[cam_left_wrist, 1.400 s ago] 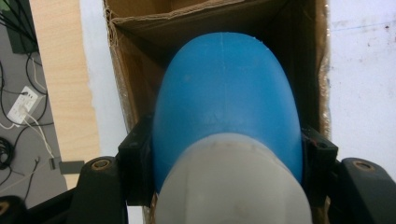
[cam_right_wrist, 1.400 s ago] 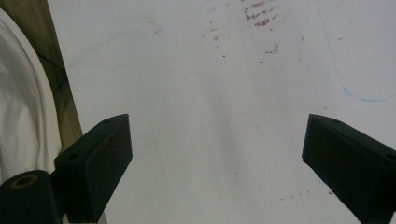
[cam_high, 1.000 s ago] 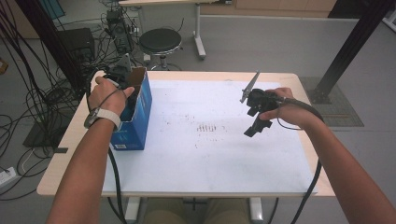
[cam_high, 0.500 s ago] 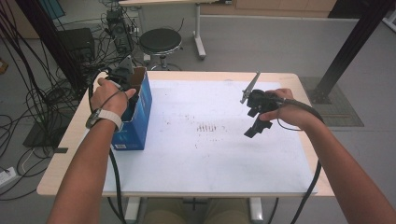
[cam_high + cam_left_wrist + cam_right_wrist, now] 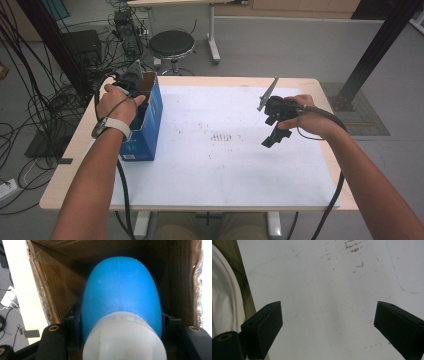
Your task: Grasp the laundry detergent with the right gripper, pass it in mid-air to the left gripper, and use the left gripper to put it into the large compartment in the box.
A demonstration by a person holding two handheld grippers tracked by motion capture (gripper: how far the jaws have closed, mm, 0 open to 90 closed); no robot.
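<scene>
Left claw (image 5: pixel 134 85) reaches down into the one blue box (image 5: pixel 145 127), clenched on one blue bottle (image 5: pixel 121 297); right claw (image 5: pixel 272 131) hovers released over the desk (image 5: pixel 225 175).

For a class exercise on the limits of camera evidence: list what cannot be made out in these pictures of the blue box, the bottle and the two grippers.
- Left gripper jaws, high view: hidden by the hand and the blue box.
- Blue bottle, left gripper view: lower part cut off by the frame's bottom edge; its far end blocks the box's depths.
- Right gripper, right gripper view: jaws cut off at the bottom edge.
- Marks on the white sheet, high view: too small to read.
</scene>
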